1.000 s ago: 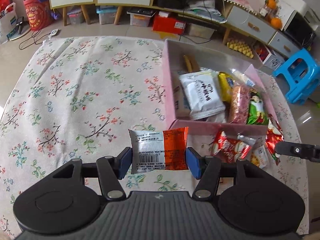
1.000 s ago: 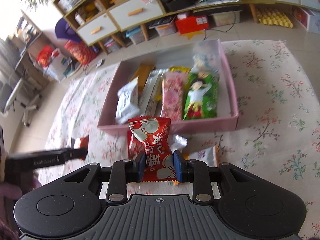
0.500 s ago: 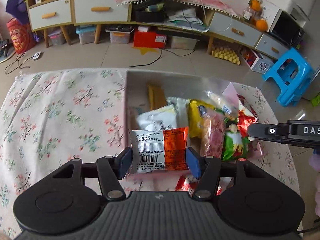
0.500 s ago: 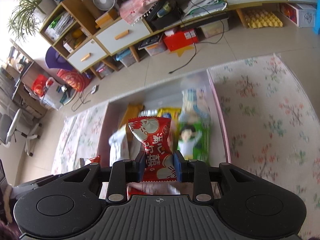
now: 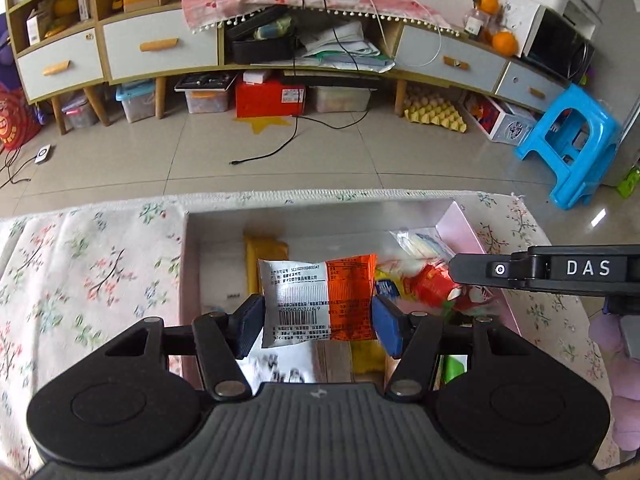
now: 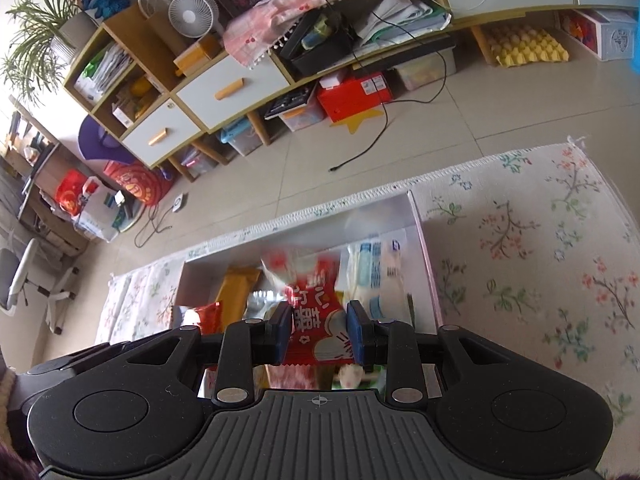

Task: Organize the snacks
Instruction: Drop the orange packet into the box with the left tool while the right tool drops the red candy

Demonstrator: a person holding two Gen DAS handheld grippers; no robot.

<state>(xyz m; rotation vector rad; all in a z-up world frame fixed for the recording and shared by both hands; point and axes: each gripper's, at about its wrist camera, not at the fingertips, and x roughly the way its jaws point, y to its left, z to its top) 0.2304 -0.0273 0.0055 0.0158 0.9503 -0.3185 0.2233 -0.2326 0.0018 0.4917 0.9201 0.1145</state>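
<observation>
Both sets of jaws are clamping snacks. Left gripper is pinching a white-and-orange packet by its two side edges, barcode face toward the camera, packet standing upright between the blue pads. It is hanging over the pink box, above the near part of the inside. Right gripper is squeezing a red packet with white lettering; its top end is blurring, leaning away from the camera over the box.

Box is sitting on a floral cloth at the far edge, next to tiled floor. Inside the box: a yellow packet lying flat toward the far wall, a clear bag against the right wall, other wrappers under both grippers, too blurred to sort.

In the left view, the right gripper's finger is reaching in from the right over the box with its red packet showing below it. In the right view, an orange corner of the left packet is showing at the left.

Blue stool is standing on the floor, well apart from the cloth.
</observation>
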